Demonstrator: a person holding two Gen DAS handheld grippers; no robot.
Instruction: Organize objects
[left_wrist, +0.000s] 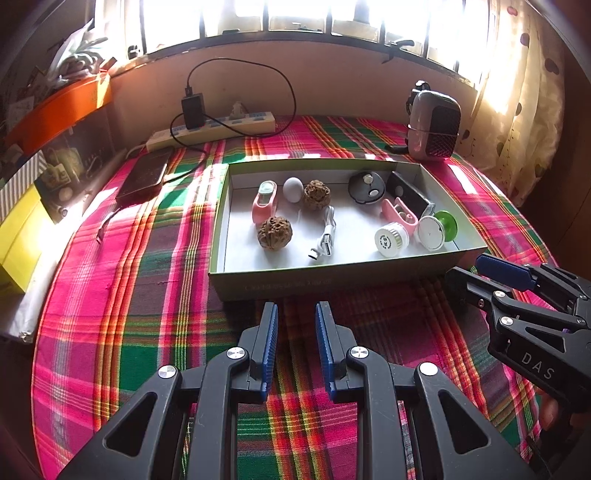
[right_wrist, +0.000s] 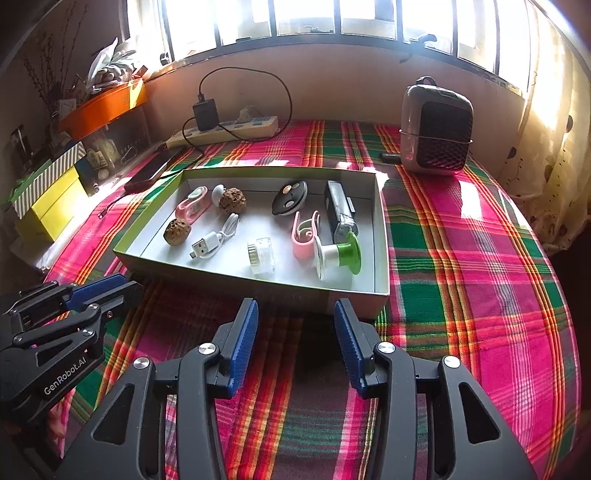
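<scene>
Both grippers — left (left_wrist: 296, 314) and right (right_wrist: 295, 312) — are held with fingers apart, nothing gripped; the box (left_wrist: 325, 282) is seen just ahead of the fingertips.

Both wrist views face the window, sharing the near box (left_wrist: 325, 284) (right_wrist: 258, 291).

A shallow box (right_wrist: 382, 236) is sitting on the cloth-covered surface (right_wrist: 461, 258), and everything small is lying inside it. Two walnuts (left_wrist: 274, 233) are lying at the left end, a clip (left_wrist: 264, 201) and an egg-shaped piece (left_wrist: 293, 189) lying beside them toward the far wall. A coiled cable (left_wrist: 325, 240) is lying in the middle. At the right end a spool (right_wrist: 338, 254) is lying near, a round disc (right_wrist: 290, 197) lying farther back. A power strip (right_wrist: 225, 131) is lying behind the box at far left, and a small heater (right_wrist: 436, 129) is standing at far right.
</scene>
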